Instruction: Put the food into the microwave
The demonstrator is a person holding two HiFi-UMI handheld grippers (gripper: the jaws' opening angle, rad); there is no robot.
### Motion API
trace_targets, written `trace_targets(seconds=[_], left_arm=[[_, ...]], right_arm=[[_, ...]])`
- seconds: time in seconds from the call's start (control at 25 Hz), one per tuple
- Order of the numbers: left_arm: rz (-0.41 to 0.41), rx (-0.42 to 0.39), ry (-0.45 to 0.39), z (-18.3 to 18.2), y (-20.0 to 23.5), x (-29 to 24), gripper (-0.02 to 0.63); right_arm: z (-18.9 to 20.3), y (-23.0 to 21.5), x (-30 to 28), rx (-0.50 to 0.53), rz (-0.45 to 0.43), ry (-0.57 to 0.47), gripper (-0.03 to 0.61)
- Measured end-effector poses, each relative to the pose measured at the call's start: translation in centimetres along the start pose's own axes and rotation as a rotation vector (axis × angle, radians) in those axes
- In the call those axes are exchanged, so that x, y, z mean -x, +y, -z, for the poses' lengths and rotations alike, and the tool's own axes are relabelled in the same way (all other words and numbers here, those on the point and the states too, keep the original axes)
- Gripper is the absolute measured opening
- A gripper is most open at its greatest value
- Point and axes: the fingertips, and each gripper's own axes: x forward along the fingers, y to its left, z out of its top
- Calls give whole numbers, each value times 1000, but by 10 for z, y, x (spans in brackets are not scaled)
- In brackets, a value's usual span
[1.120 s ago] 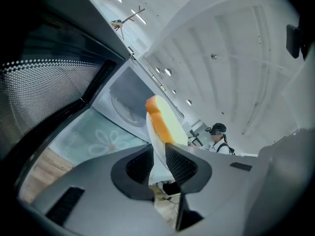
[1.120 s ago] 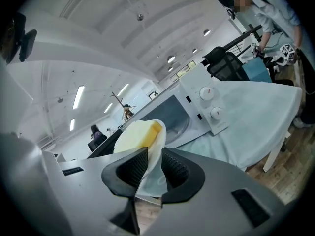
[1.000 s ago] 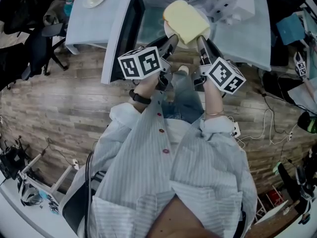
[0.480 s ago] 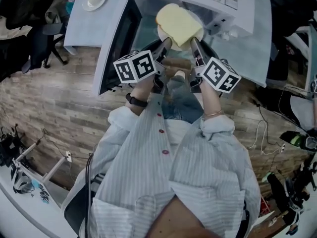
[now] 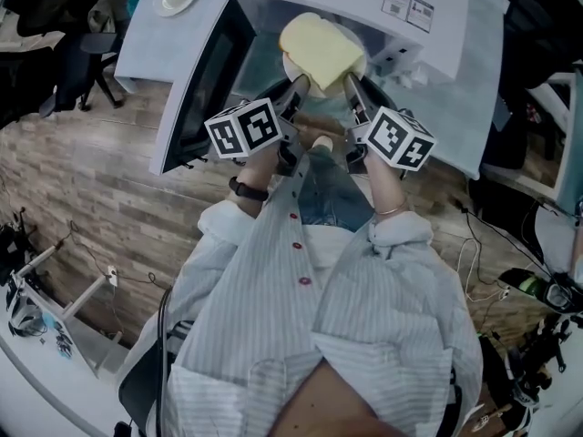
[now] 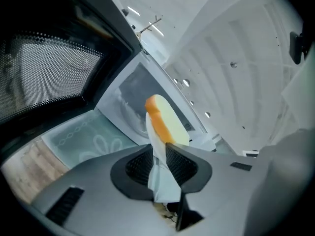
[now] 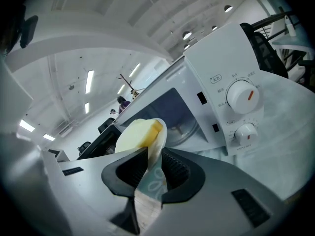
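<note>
Two grippers share one plate (image 5: 289, 63) of bread (image 5: 321, 51)
Left gripper (image 5: 297, 84) and right gripper (image 5: 350, 82) each clamp a rim edge — the plate hangs at the open microwave's (image 5: 364, 3) mouth, its door (image 5: 196, 89) swung wide.

Striped shirt (image 5: 364, 326), red btns (image 5: 297, 242), blk watch (image 5: 240, 188), jeans (image 5: 332, 188).

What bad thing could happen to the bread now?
The left hand-held gripper and right hand-held gripper pinch only the rim of the plate; a slip could tilt it and the loose bread might slide off. The open microwave door is near the left one and might get bumped.
</note>
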Motion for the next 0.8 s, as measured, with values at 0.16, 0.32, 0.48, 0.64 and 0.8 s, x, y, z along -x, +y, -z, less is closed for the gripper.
trace_targets(seconds=[0.16, 0.32, 0.48, 0.64, 0.8], left_arm=[[-6, 9, 5, 1, -1, -5, 75], [-13, 8, 18, -2, 3, -11, 75], [-12, 2, 30, -5, 5, -15, 75], [-5, 2, 33, -7, 8, -17, 75], [-13, 0, 47, -6, 15, -18, 75]], right_arm=[[0, -7, -1, -12, 10, 18, 104], [-4, -9, -7, -10, 12, 19, 104], [-5, -11, -11, -22, 19, 13, 104], [-3, -12, -15, -37, 17, 10, 104], [1, -13, -19, -52, 22, 10, 104]])
